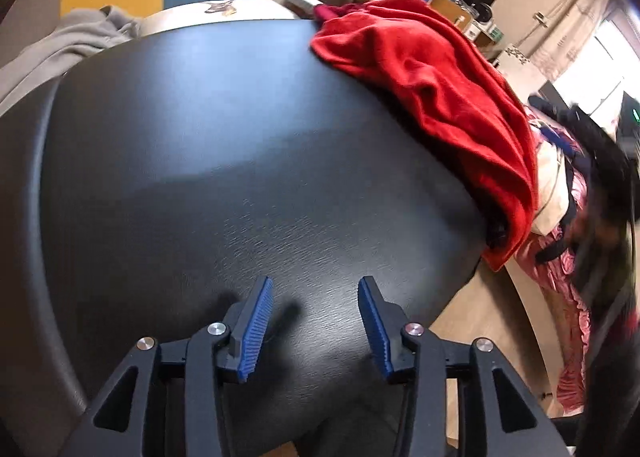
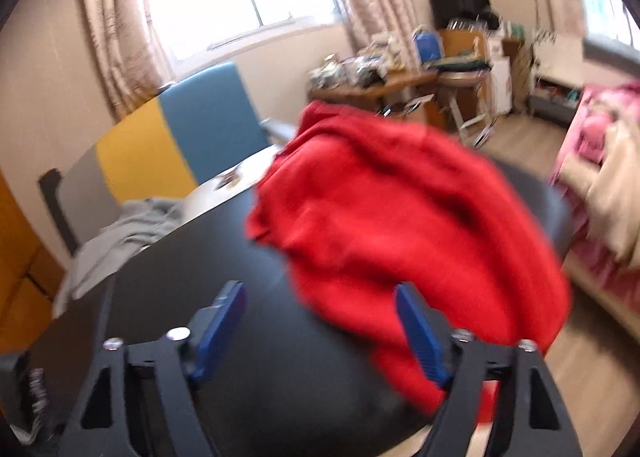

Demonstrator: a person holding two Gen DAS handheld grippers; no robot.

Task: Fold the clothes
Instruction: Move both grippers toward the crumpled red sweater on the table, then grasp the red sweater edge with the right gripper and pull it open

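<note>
- Fingers of the left gripper point(image 1: 316, 327) stand spread with nothing between them, hovering over bare dark table point(image 1: 168, 177); the spread suits a hand waiting to take cloth, not one carrying it.
- Ahead of those fingers and off to their right, the red garment point(image 1: 432, 97) lies crumpled along the table's far right edge, part of it hanging over the side, well apart from the left tips.
- Fingers of the right gripper point(image 2: 322, 327) are likewise spread and pinch nothing; the red garment point(image 2: 400, 217) fills the space just ahead, and its near hem runs behind the right-hand finger point(image 2: 420, 337). Blur hides whether cloth touches that pad.
- My reading: the right gripper is lined up to bite the nearest edge of the heap, so the piece can be dragged onto open tabletop and spread flat before any fold.
- Far beyond the left-hand fingers, a grey garment point(image 2: 116, 241) lies bunched at the table's far corner, likely awaiting its turn.
</note>
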